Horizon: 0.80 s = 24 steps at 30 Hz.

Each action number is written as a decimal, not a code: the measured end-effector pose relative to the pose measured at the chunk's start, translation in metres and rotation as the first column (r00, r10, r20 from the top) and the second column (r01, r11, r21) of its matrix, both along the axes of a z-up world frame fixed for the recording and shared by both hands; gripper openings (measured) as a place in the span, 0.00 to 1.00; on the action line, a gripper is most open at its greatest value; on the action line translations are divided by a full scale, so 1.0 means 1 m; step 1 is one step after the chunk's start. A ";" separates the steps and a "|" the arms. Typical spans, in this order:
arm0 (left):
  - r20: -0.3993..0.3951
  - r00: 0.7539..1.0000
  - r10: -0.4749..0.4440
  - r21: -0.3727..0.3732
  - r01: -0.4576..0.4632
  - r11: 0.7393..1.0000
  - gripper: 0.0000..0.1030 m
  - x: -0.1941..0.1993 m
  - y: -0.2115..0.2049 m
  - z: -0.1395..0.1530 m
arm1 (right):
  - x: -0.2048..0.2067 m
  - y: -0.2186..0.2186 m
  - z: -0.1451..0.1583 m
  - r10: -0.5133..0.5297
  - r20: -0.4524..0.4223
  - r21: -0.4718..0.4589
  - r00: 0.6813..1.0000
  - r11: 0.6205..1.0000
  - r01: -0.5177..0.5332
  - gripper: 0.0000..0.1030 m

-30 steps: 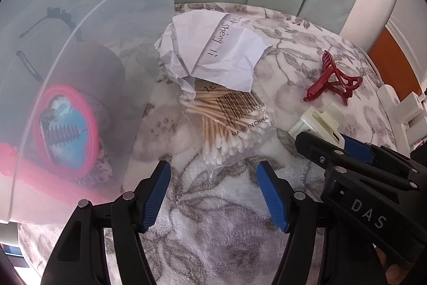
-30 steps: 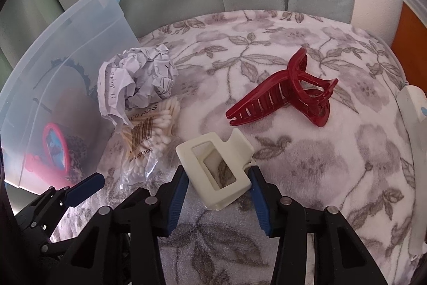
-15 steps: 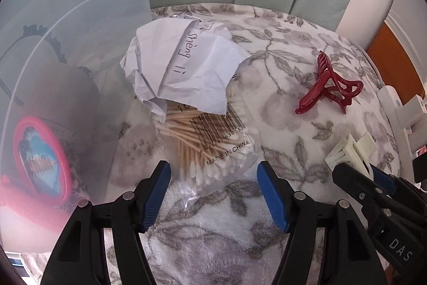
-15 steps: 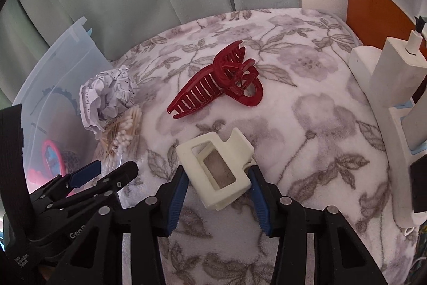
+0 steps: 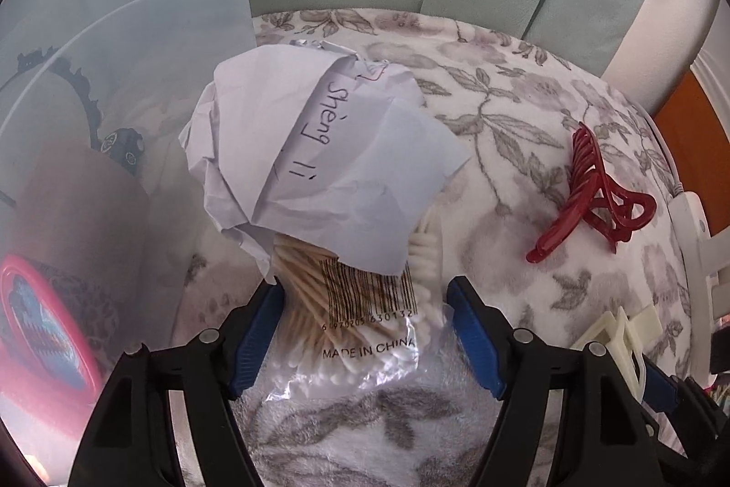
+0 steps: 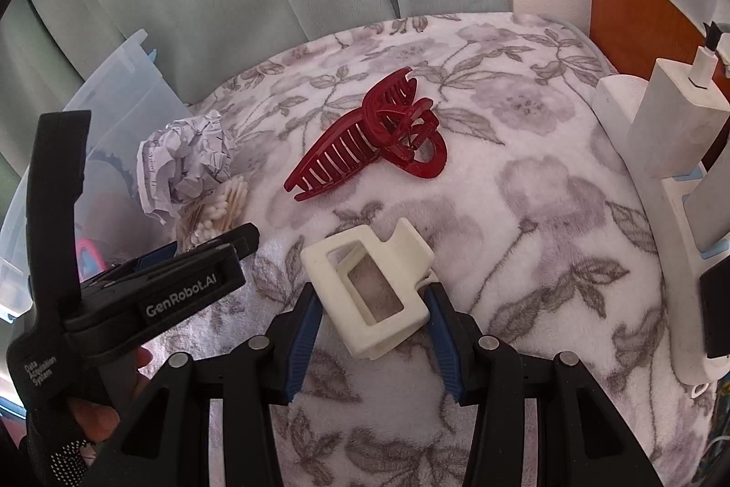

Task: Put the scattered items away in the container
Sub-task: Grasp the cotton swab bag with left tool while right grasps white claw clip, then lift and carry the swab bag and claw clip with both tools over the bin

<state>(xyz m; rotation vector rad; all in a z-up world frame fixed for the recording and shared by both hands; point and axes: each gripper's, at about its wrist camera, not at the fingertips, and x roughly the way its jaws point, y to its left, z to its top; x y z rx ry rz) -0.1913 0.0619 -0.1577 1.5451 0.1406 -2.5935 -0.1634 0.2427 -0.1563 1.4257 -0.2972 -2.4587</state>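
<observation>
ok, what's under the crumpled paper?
The crumpled paper rests on the far end of a bag of cotton swabs; barcode and near end show. The covered end can't be seen.

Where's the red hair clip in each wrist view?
Left wrist: red hair clip lies right of centre on the floral blanket.
Right wrist: it lies centre, above the cream clip.
Shared landmark: crumpled paper over the cotton swabs.

Paper ball (image 5: 315, 158) lies on swab bag (image 5: 360, 327), beside container (image 5: 114, 122).
</observation>
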 end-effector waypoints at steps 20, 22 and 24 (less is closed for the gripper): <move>-0.022 1.000 0.006 0.015 -0.006 1.000 0.45 0.016 -0.009 0.010 | 0.017 0.006 0.006 -0.047 0.014 -0.005 0.999 0.999 0.047 0.48; -0.017 1.000 -0.008 0.015 0.009 1.000 0.45 0.023 -0.006 0.010 | 0.020 0.006 0.008 -0.053 0.013 -0.006 0.999 0.999 0.053 0.48; -0.011 1.000 -0.026 0.017 0.026 1.000 0.45 0.031 -0.001 0.011 | 0.024 0.007 0.010 -0.058 0.013 -0.008 0.998 0.998 0.058 0.48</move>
